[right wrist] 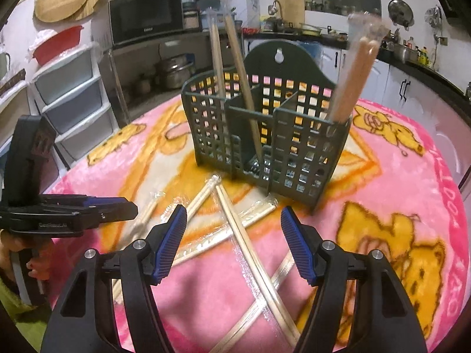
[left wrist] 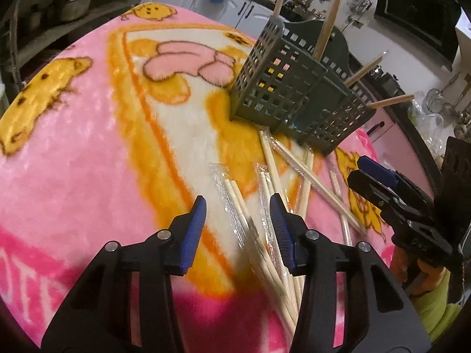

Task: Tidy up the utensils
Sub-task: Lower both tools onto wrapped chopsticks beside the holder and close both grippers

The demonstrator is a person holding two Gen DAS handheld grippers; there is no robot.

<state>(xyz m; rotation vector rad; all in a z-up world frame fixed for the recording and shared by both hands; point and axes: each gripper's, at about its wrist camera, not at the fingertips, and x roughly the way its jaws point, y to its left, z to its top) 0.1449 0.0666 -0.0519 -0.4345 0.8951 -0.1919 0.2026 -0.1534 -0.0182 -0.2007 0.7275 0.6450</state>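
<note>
So the left gripper is hanging low over the blanket with its blue pads spread apart, nothing pinched. A wrapped pair of pale chopsticks lies between the two fingers, running from near the camera toward the far side, and the pads aren't pressing on it. A bit blurry right there, so I can't say whether the right-hand pad brushes the next pair over.

The right gripper is also spread wide and empty. It's above a crossed heap of wrapped chopsticks, one pair running diagonally straight through the gap between the pads, no contact as far as I can see. From this side you can see the left gripper off on the left edge, side-on, with a bit of the person's hand under it.

All the loose pairs are scattered on the pink and orange cartoon blanket, just near of the dark green utensil caddy. The caddy stands upright, farther out, a slotted plastic thing with dividers. It already has chopsticks standing in it: two pairs leaning in the left compartment and a browner wrapped bunch in the right one.

Behind all that is a kitchen: microwave, plastic drawers, counters.
</note>
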